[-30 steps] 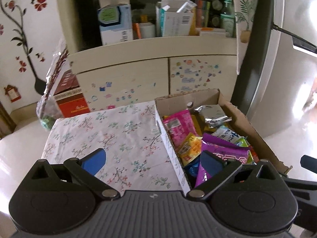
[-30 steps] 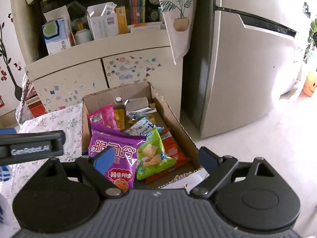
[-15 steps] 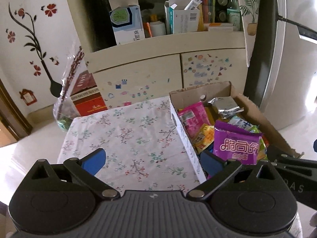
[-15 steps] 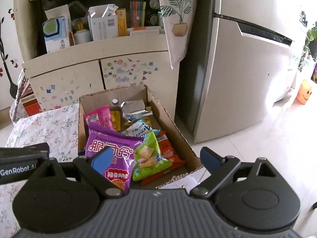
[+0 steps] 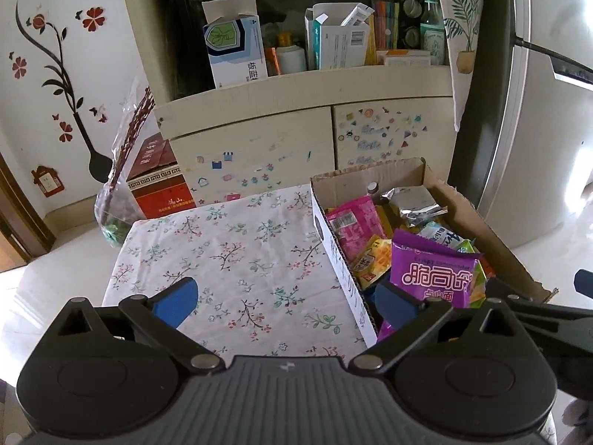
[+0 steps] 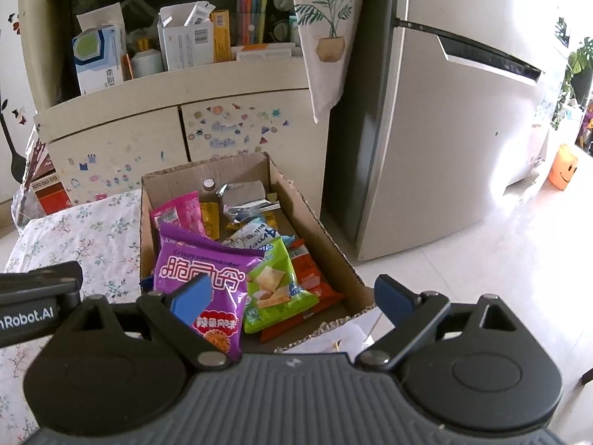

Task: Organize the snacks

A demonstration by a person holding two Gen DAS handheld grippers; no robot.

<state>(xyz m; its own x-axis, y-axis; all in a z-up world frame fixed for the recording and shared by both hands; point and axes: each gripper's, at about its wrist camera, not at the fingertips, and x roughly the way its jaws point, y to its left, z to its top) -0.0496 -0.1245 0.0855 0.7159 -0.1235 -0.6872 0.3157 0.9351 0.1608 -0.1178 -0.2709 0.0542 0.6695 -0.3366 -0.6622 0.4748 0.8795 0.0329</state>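
A cardboard box (image 6: 315, 230) (image 5: 330, 237) of snack packets sits at the right end of a table with a floral cloth (image 5: 237, 259). On top lie a purple chips bag (image 6: 202, 278) (image 5: 433, 270), a green packet (image 6: 272, 282), a pink packet (image 6: 178, 213) (image 5: 355, 218), an orange-red packet (image 6: 309, 278) and a silver foil packet (image 6: 244, 196) (image 5: 415, 204). My left gripper (image 5: 287, 302) is open and empty, straddling the box's left wall. My right gripper (image 6: 292, 298) is open and empty above the box's near end.
A cream cabinet (image 5: 259, 148) with stickers stands behind the table; its shelf holds cartons and bottles. A fridge (image 6: 444, 111) stands to the right. A red box (image 5: 159, 185) and a plastic-wrapped bunch (image 5: 122, 193) sit at the table's far left. The left gripper's body (image 6: 33, 304) is beside mine.
Both grippers have pulled back and risen, so the table and box look smaller and farther away. Both stay open and empty. The snacks have not moved.
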